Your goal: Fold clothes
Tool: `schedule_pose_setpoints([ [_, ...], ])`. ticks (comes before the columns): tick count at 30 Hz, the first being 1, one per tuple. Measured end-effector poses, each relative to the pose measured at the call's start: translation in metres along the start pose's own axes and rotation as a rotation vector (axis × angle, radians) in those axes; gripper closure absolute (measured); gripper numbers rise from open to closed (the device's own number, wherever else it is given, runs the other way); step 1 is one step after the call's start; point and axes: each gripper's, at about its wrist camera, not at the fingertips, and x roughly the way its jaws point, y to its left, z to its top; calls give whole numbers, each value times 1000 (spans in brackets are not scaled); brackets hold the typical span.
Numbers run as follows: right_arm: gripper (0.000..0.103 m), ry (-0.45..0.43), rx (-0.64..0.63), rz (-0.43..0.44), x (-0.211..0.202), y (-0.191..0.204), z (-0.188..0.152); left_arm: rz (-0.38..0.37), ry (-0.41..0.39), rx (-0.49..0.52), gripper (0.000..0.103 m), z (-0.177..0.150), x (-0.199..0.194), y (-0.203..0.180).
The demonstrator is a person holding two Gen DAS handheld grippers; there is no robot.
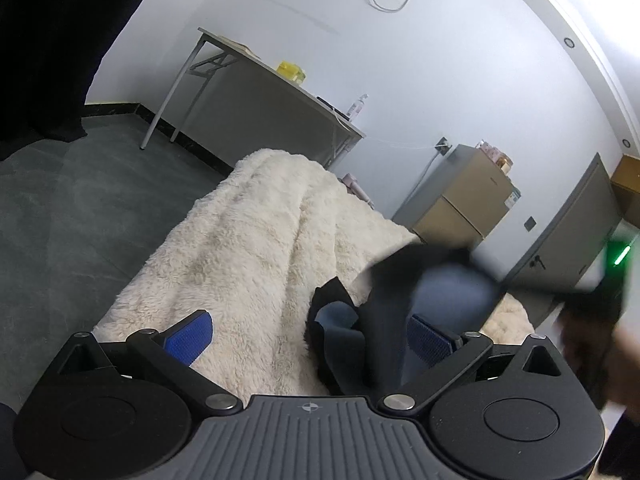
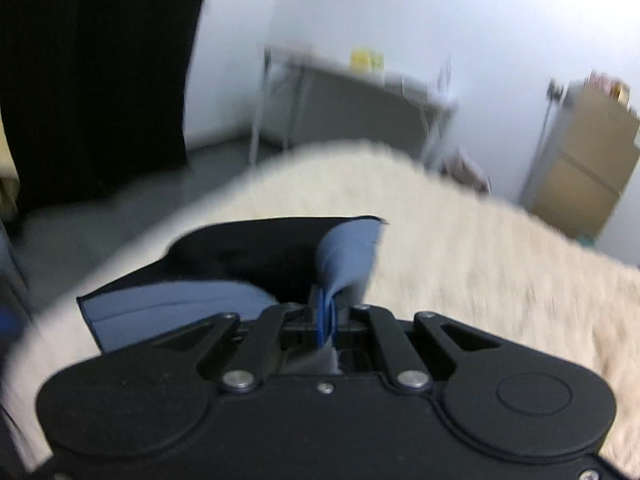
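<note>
My right claw (image 2: 326, 312) is pinched nearly closed on a blue fold of the garment (image 2: 224, 264), low centre of the right view; the cloth comes up from between the blue pads and fans toward the upper right of the grip. The garment is black outside, blue inside, and spreads from centre to lower left of that frame over the cream blanket (image 2: 480, 248). The whole right view is smeared with motion blur. My left claw (image 1: 310, 338) stands wide open, blue pads (image 1: 192, 336) far apart at lower left and lower right of the left view. The garment (image 1: 380, 320) sits in the lower right centre there, bunched and lifted, just beside the right-hand pad; I can't tell if it touches that pad, but the pads don't press on it. The upper part of the cloth is blurred. At the right edge of the left view there's a dark blurred shape with a green light (image 1: 618, 256), probably my other claw, too smeared to be sure. Blanket (image 1: 248, 232) runs from the bottom centre to mid frame. Behind: table (image 1: 280, 80) upper centre, cabinet (image 1: 460, 200) at right, grey floor (image 1: 80, 220) at left, black curtain (image 1: 48, 40) upper left.
</note>
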Motion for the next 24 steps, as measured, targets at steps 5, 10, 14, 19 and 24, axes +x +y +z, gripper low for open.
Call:
schedule_pose_setpoints([
  [5,69,64,39,-106,21,-4,-16,-3,-3,0,0,0,1,1],
  [10,36,-126,-20,-58,-14,16,25,-13,-6,0,0,0,1,1],
  [14,21,-80,-73,63,-6,47,40,-13,-18,-10,0,0,0,2],
  [19,21,102,-133,85,35,78,19,-6,-37,-27,0,1,-3,4],
  [24,20,200,-164,82,55,96,-16,2,-46,-29,0,2,-2,1],
])
